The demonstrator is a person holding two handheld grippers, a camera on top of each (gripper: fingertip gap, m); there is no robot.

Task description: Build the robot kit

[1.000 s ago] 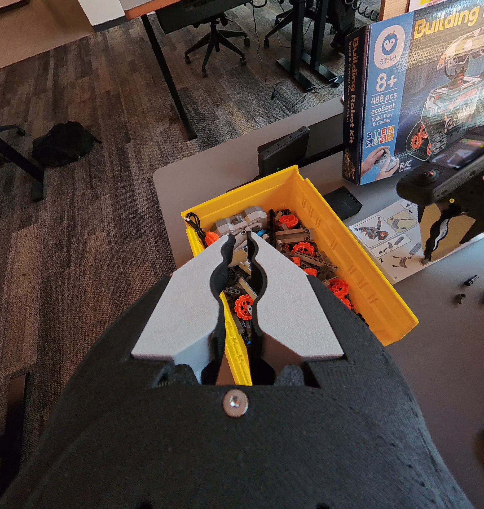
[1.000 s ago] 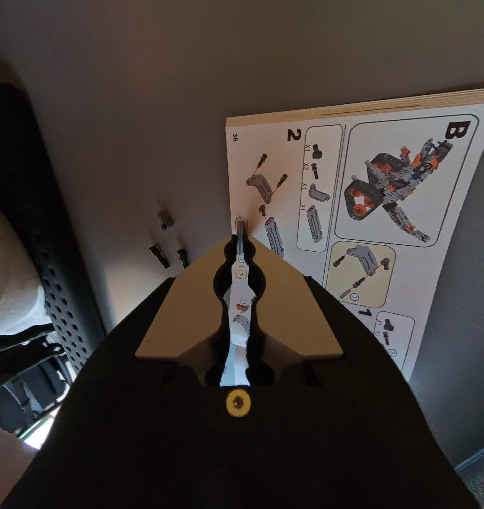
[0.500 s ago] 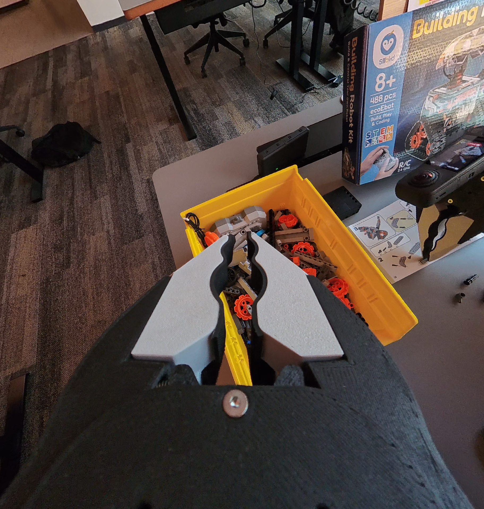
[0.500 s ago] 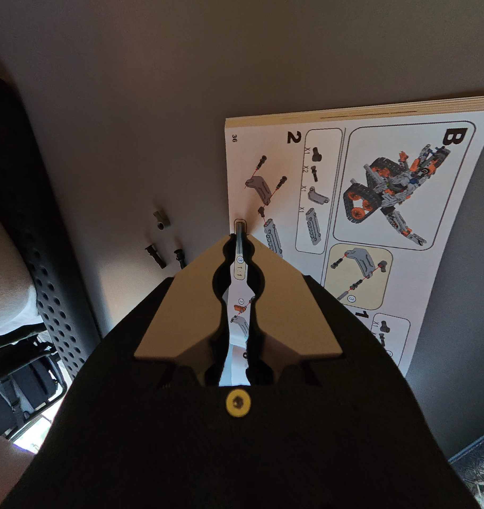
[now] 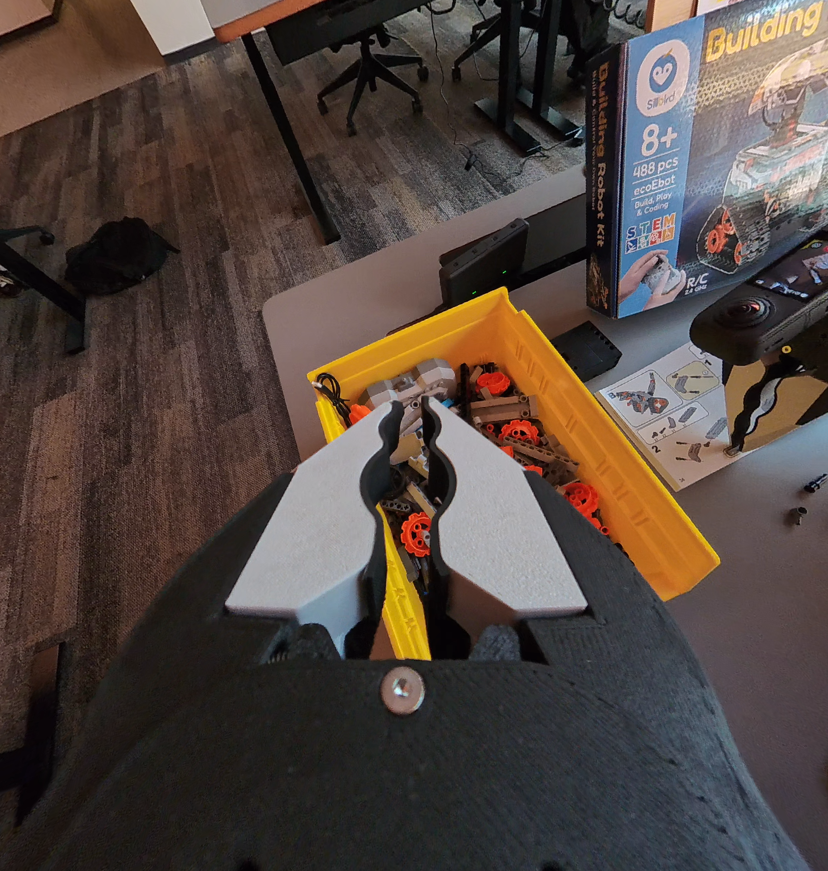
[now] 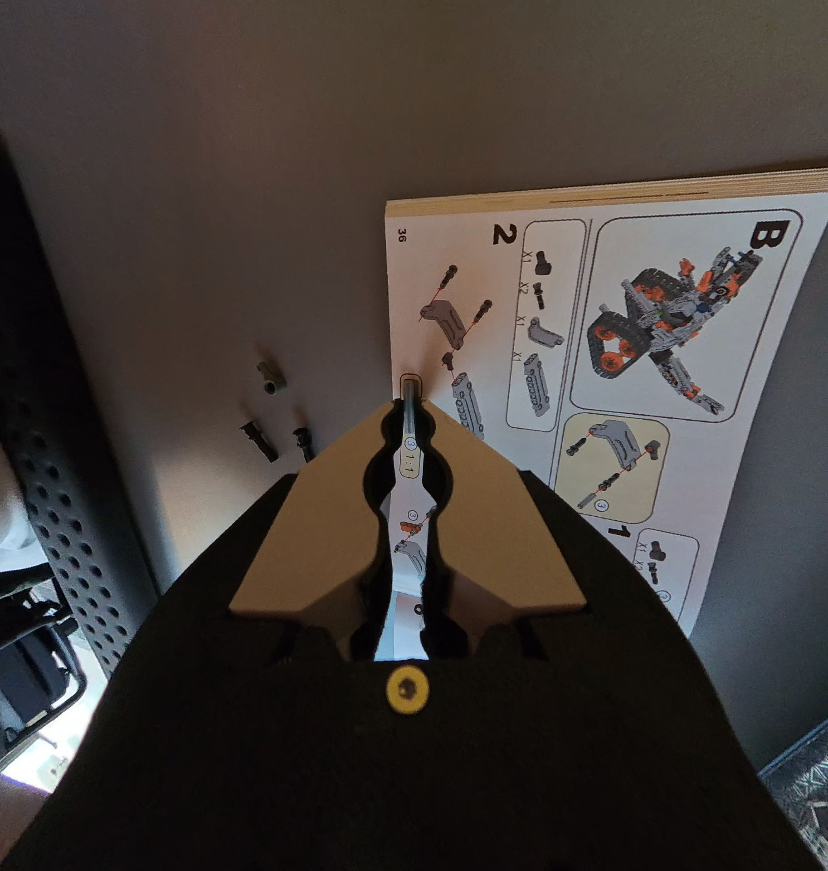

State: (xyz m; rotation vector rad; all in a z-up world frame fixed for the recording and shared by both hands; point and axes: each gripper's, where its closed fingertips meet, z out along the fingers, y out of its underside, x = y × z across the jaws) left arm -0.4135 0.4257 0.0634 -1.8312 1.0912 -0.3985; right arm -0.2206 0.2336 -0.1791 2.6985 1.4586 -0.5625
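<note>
My left gripper (image 5: 410,405) has grey fingers, a narrow gap between them and nothing held. It hovers over a yellow bin (image 5: 605,452) full of grey, black and orange building parts. My right gripper (image 6: 409,400) has tan fingers shut on a thin grey axle (image 6: 409,393). It holds the axle's tip against a printed outline at the left edge of an open instruction booklet (image 6: 638,471). The right gripper also shows in the left wrist view (image 5: 735,445), on the booklet (image 5: 657,424). A small grey connector (image 6: 271,377) and two black pins (image 6: 260,440) lie left of the booklet.
A tall kit box (image 5: 732,155) stands behind the booklet. A black device (image 5: 485,264) and a black block (image 5: 586,351) sit behind the bin. The grey table (image 5: 355,301) ends just left of the bin. A perforated black chair (image 6: 73,518) is at the table's edge. The left gripper's tips are roughly 35 cm from the right gripper's. From my right tips it is roughly 6 cm to the small grey connector (image 6: 271,377); from my left, 35 cm. It turns up in the left wrist view (image 5: 795,513) as well.
The right gripper has shifted slightly over the booklet with the axle still in it. The left gripper has not moved.
</note>
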